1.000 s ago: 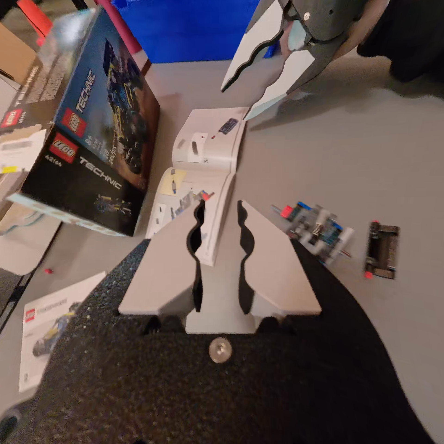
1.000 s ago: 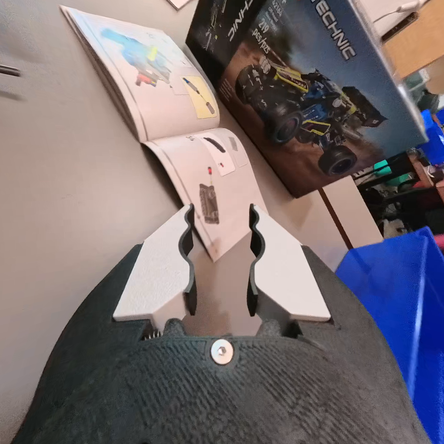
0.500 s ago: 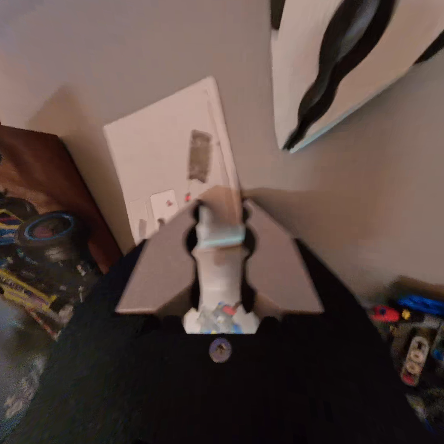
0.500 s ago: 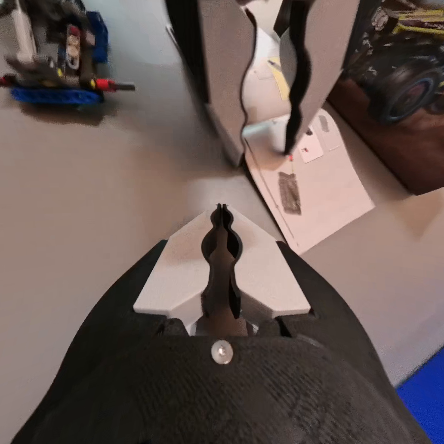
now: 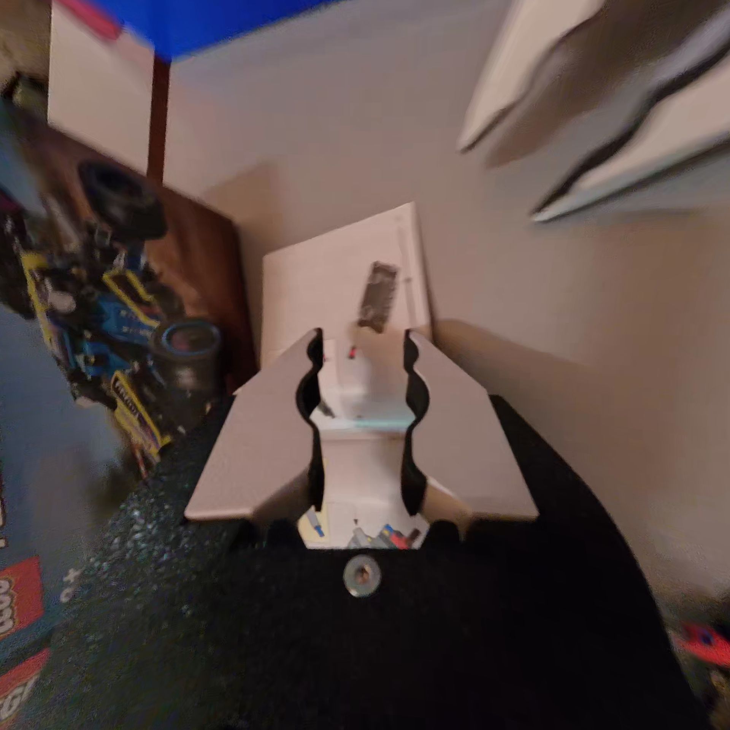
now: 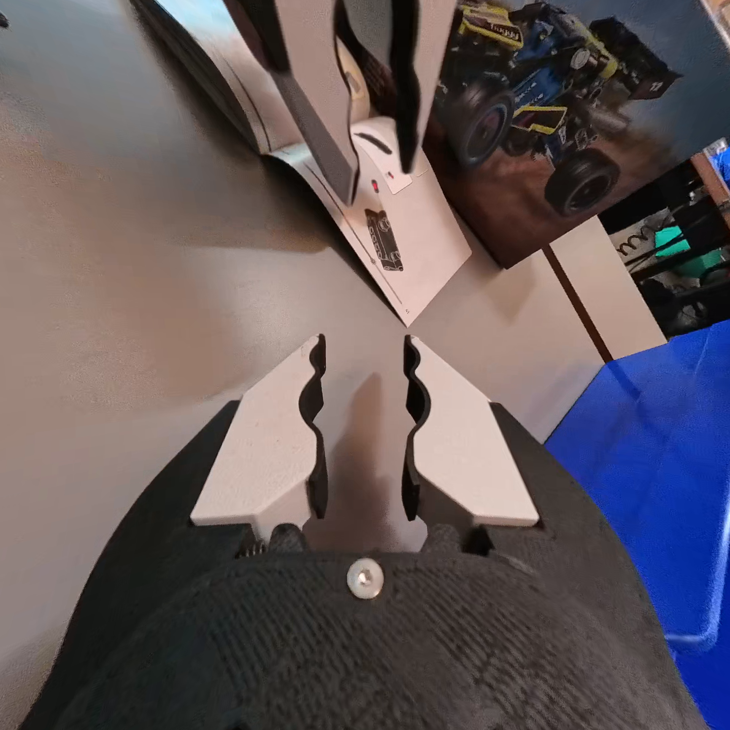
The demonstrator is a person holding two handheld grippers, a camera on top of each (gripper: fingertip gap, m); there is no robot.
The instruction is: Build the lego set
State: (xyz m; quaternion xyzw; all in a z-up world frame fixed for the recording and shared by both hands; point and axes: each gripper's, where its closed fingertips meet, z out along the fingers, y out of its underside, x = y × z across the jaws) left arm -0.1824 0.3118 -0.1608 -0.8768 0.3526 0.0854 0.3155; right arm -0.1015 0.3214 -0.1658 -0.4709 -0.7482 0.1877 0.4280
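Observation:
My left gripper (image 5: pixel 363 347) is open and empty, pointing down at an open white instruction booklet (image 5: pixel 339 284) on the grey table (image 5: pixel 553 296). In the right wrist view the left gripper (image 6: pixel 375 174) stands with its fingertips (image 6: pixel 347 189) right at the booklet's curved page (image 6: pixel 426 237); I cannot tell if they touch it. My right gripper (image 6: pixel 364 343) is open and empty over bare table (image 6: pixel 158 276), just short of the booklet's near corner. It also shows, blurred, at the top right of the left wrist view (image 5: pixel 592 138).
A toy-car box (image 6: pixel 553 118) stands beside the booklet, also in the left wrist view (image 5: pixel 98 296). A blue bin (image 6: pixel 651 474) sits at the right. A blurred red piece (image 5: pixel 703 648) lies at the lower right. Spacing between my two grippers at the tips: around 9 cm.
My left gripper came down onto the booklet and its jaws opened wider. My right gripper swung round to face the booklet, shut on nothing half a second ago, and has opened again.

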